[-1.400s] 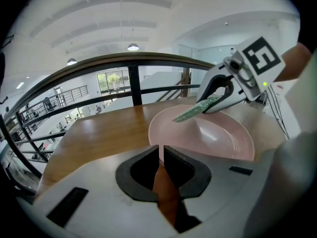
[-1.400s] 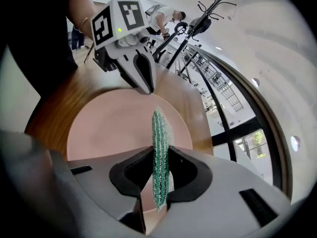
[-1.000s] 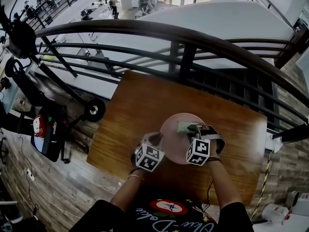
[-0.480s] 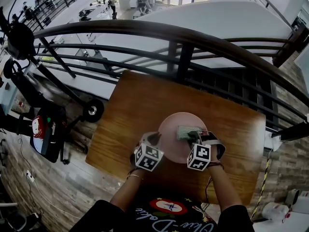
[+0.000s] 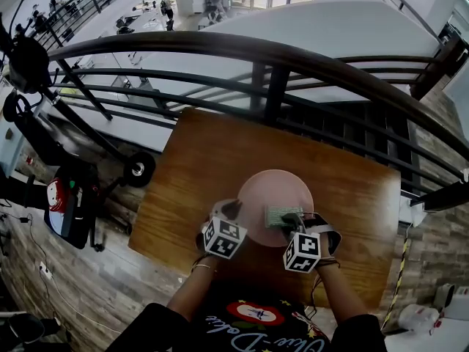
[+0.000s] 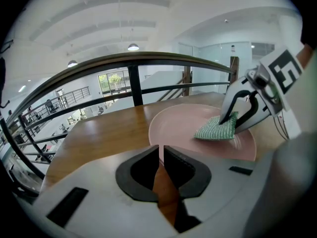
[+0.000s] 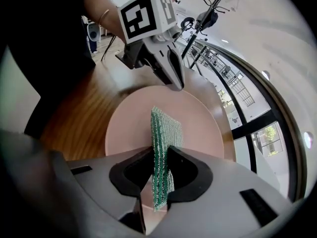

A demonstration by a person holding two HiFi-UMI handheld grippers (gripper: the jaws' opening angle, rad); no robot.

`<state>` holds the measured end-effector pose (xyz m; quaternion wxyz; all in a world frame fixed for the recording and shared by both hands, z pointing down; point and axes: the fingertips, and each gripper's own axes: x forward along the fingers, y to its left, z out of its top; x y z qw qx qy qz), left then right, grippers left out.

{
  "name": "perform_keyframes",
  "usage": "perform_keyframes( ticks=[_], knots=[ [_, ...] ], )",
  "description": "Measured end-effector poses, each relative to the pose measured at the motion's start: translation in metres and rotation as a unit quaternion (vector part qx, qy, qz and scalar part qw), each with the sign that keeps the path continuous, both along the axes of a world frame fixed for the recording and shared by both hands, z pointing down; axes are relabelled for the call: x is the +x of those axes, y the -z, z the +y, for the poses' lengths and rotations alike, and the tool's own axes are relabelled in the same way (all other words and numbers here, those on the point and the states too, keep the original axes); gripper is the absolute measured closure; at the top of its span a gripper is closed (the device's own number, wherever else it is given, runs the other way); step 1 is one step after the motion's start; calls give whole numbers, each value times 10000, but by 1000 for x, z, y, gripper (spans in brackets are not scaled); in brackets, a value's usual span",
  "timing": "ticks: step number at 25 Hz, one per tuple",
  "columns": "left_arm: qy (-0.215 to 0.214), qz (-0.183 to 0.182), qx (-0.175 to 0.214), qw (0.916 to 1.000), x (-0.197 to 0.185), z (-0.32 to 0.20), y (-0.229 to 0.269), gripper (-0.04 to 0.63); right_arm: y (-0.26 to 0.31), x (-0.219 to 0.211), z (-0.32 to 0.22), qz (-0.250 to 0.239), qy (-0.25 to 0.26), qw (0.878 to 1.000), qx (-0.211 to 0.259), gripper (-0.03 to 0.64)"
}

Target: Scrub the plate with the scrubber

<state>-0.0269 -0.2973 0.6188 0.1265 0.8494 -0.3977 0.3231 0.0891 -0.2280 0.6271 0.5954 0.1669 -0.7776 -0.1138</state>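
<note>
A green scrubber (image 7: 166,128) stands on edge on a pink plate (image 5: 267,193), pinched between the fingers of the right gripper (image 7: 159,153). The plate lies flat on a wooden bench (image 5: 205,160) beside a dark railing (image 5: 278,53). The fingers clamp the pad near its rear edge, so most of the mesh reaches forward over the middle of the plate, its lower edge at or on the surface.

The left gripper (image 6: 161,150) sits at the plate's near-left rim with its fingers pressed all but together and nothing between them. Only a sliver of bench and pink rim shows through the slit. From the right gripper view its tips appear to rest at the rim, though contact cannot be confirmed.

The scrubber looks light, soft and loosely woven. It will likely fold and drag under pressure instead of pushing stiffly, so the deep pinch across its thickness suits it. A hold nearer a corner would let it flop.

The plate looks rigid, smooth and glossy, probably slippery when wet and breakable if ceramic. With a shallow raised rim and nothing bracing it, it could skate across the polished wood once scrubbing force comes on. The rim on the side away from the scrubber is the sensible place to press or pinch it steady.
</note>
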Motion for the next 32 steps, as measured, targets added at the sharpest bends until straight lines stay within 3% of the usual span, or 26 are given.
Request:
perform_keyframes(
  ticks=[14, 20, 25, 32],
  knots=[
    [35, -15, 51, 10000, 2, 1, 1, 571, 6, -29, 61, -122, 866, 9935, -734, 545],
    [10, 0, 51, 10000, 1, 0, 1, 571, 30, -29, 28, -238, 1052, 9942, -20, 548],
    [-34, -9, 29, 10000, 0, 0, 0, 571, 35, -22, -23, 281, 1474, 9866, 647, 548],
    [-167, 12, -11, 9999, 6, 2, 1, 571, 26, 2, -76, 970, 1840, 9717, 1122, 548]
  ],
)
